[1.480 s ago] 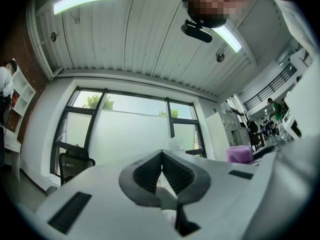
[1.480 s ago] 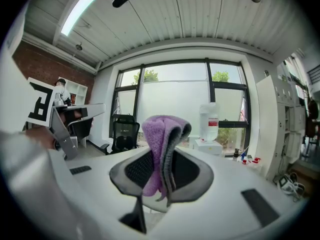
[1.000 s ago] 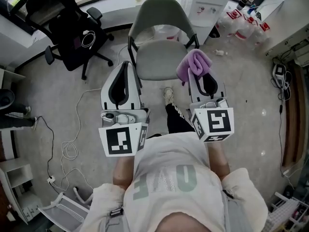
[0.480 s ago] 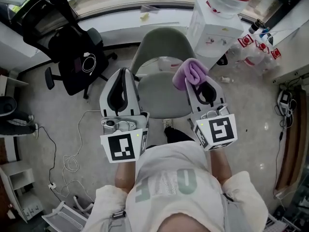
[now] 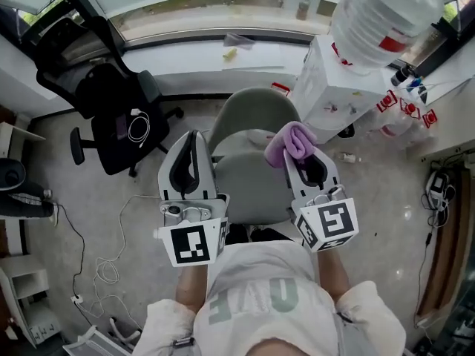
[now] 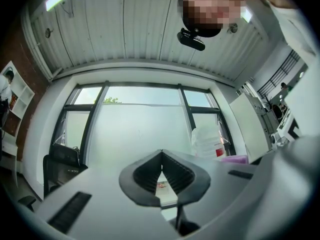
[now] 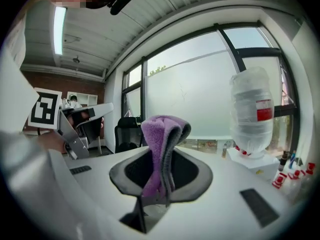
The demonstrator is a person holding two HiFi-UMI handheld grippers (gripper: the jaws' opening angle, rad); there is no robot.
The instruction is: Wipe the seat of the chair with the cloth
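Compared with 0.5 s ago, the grey chair lies lower in the head view, its seat now directly under both grippers. A big water bottle on the white dispenser now fills the top right corner. The shoe seen earlier at the seat's front edge is hidden.

The bottle carries a red label, its print too small to read. Pale green letters cross the person's white shirt, creased and not readable whole. Each gripper bears a cube with 1 black-and-white square marker facing up.

Both forearms reach forward side by side, with the tongs pointing away from the body toward the chair back. The left gripper has its jaws pressed together with nothing between them. The right gripper is clamped on the purple cloth, which bunches up above its tips over the seat's right rear part. Whether the cloth touches the seat cannot be told. A black office chair stands to the left.
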